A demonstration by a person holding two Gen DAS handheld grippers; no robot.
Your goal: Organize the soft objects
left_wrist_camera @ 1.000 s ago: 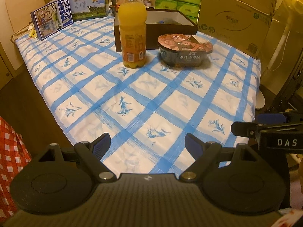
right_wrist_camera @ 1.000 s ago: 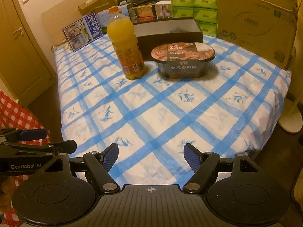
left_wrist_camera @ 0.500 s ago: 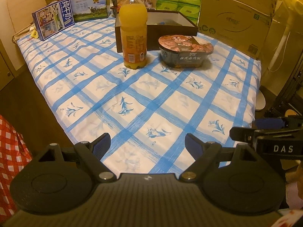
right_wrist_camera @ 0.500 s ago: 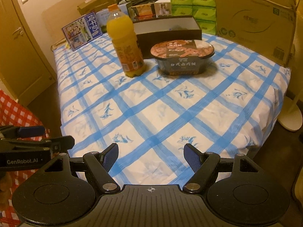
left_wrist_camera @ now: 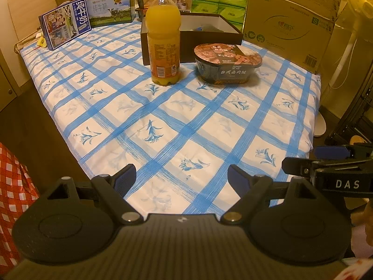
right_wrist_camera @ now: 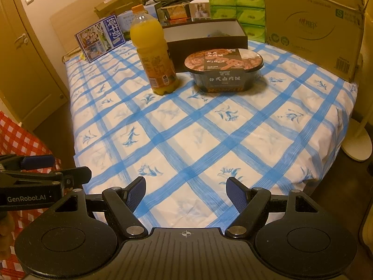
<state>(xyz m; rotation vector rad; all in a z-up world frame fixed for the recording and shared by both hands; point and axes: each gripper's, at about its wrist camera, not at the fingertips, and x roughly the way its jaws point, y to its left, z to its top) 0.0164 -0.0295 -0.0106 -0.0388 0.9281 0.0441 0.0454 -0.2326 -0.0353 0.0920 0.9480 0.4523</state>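
An orange juice bottle point(left_wrist_camera: 164, 44) point(right_wrist_camera: 153, 51) stands upright on the blue-checked cloth, mid-table. To its right sits a sealed dark instant-rice bowl point(left_wrist_camera: 228, 61) point(right_wrist_camera: 223, 68). Behind both lies an open dark box point(left_wrist_camera: 205, 32) point(right_wrist_camera: 207, 33) with something small inside. My left gripper point(left_wrist_camera: 181, 175) hovers open over the table's near edge, nothing between its fingers. My right gripper point(right_wrist_camera: 185, 187) is open likewise, beside it to the right. Each gripper shows at the edge of the other's view.
The table point(left_wrist_camera: 163, 121) carries milk cartons point(left_wrist_camera: 65, 29) at the back left, green tissue packs point(left_wrist_camera: 219, 2) and a big cardboard carton point(left_wrist_camera: 291, 21) at the back right. A red checked cloth point(left_wrist_camera: 14, 186) hangs at the near left. A fan base point(right_wrist_camera: 356, 142) stands on the floor right.
Both views have shifted slightly, so the bottle and bowl sit a little higher in frame. Both grippers stay open and nothing on the table has moved.
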